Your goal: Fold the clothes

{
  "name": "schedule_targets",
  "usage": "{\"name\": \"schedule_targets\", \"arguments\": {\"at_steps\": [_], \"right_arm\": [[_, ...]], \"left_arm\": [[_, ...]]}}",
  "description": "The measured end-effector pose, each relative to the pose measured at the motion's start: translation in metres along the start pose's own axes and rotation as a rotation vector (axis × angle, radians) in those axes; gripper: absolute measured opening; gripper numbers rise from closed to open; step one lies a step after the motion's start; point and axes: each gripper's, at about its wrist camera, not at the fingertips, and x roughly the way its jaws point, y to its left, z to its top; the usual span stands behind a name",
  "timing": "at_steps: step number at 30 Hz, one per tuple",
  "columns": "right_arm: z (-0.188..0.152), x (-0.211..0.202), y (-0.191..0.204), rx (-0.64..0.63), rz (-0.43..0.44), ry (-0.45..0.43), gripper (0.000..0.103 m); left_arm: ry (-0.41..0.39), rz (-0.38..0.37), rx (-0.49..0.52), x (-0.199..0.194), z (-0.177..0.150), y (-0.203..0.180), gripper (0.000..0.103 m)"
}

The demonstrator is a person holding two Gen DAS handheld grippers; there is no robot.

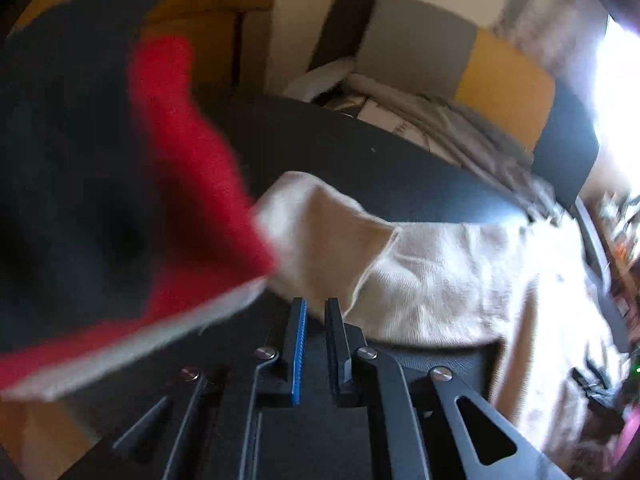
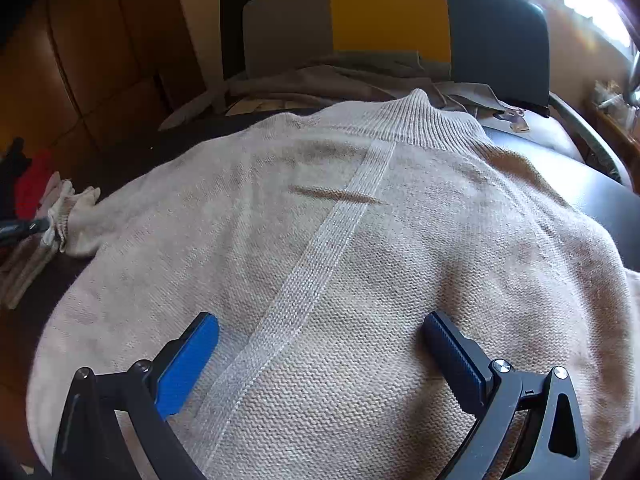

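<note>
A cream knitted sweater [image 2: 360, 248] lies spread flat on the dark, smooth counter [image 2: 600, 188], filling most of the right wrist view. Its knit is fine and even, with a paler ribbed band [image 2: 320, 256] running from the ribbed collar [image 2: 416, 120] at 12 o'clock down toward 7 o'clock. One sleeve reaches out to 9 o'clock, ending in a gathered cuff [image 2: 76, 212].

Behind the counter at 12 o'clock stands a chair back [image 2: 384, 16] in flat grey, yellow and blue panels, with grey cloth [image 2: 320, 80] crumpled before it.

In the left wrist view a blurred, fuzzy red and black garment [image 1: 120, 200] fills the 9 o'clock side, the cream sleeve [image 1: 360, 240] beside it.

The right hand-held gripper [image 2: 320, 356] hangs over the sweater's lower part, its blue ridged pads spread wide with nothing between them. The left hand-held gripper [image 1: 316, 320] has its jaws nearly together, a narrow gap left, gripping nothing; the sleeve lies just beyond its tips.
</note>
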Motion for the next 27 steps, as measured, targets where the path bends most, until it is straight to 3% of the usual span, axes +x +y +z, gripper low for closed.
{"name": "schedule_targets", "arguments": {"at_steps": [2,4,6,10,12,16,18,20,27], "right_arm": [[0.000,-0.001,0.001,0.002,0.003,-0.001,0.103],[0.001,0.000,-0.001,0.000,0.006,-0.001,0.103],[0.001,0.001,-0.002,-0.001,0.007,-0.001,0.103],[0.000,0.000,-0.002,-0.006,0.005,0.001,0.103],[0.000,0.000,-0.001,-0.009,0.000,0.002,0.103],[-0.001,0.001,0.001,-0.017,-0.010,0.006,0.103],[-0.001,0.001,0.000,-0.016,-0.008,0.006,0.103],[-0.002,0.001,-0.001,-0.014,-0.006,0.005,0.103],[-0.003,0.000,-0.003,-0.006,0.007,-0.001,0.103]], "left_arm": [[-0.021,0.039,0.004,-0.011,0.000,0.007,0.008],[-0.025,0.047,0.080,-0.017,0.001,0.002,0.010],[-0.026,0.039,0.218,-0.018,0.002,-0.021,0.023],[-0.016,0.025,0.439,0.001,0.006,-0.069,0.029],[0.001,0.050,0.484,0.022,0.013,-0.086,0.030],[0.064,0.065,0.464,0.057,0.027,-0.087,0.030],[0.063,0.072,0.430,0.068,0.035,-0.083,0.007],[0.041,0.022,0.351,0.066,0.044,-0.073,0.004],[-0.097,-0.135,0.174,-0.003,0.060,-0.043,0.003]]}}
